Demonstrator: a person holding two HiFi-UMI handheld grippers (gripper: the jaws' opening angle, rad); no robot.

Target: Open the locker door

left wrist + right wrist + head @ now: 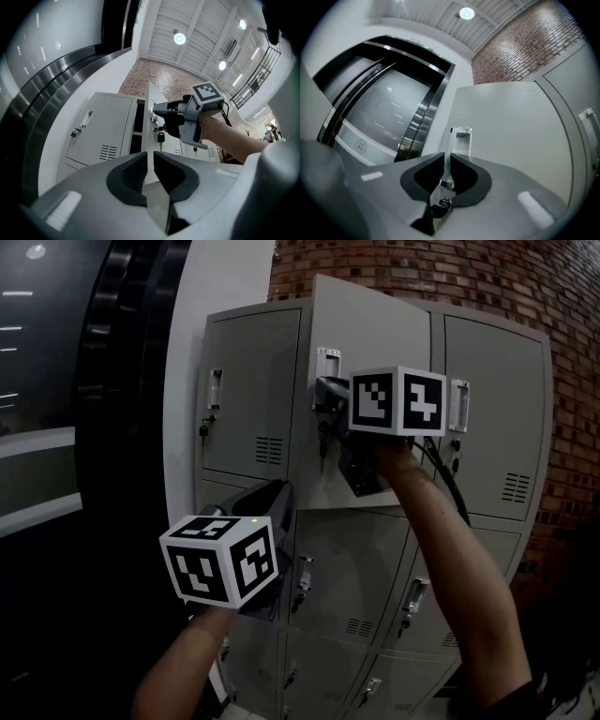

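While my right gripper point(446, 161) reaches up toward the middle of the head view, its two jaws are clenched on the thin metal handle point(461, 136) of the locker door point(375, 334). In the right gripper view the strip of that handle runs straight down between the dark pads, and both press on it. The door is the upper middle one in a grey bank of lockers point(253, 362). It stands swung out from the bank, its free edge nearer to me than the shut doors on either side. A brick wall point(487, 282) fills the upper right of the frame behind the lockers. The marker cube point(398, 401) on my right gripper sits just right of the handle, and my forearm point(459, 559) runs down from it to the lower right corner.

My left gripper point(278, 498) hangs lower, at the lower left of the head view, with its own cube point(220, 559) facing the camera. It points up toward the bottom edge of the open door. In the left gripper view its jaws are drawn close, with only a thin slit between them and nothing in it. Beyond them I see the door edge-on at the centre of that frame, with the dark locker opening point(136, 122) just left of it. A key point(160, 137) hangs below the handle there.
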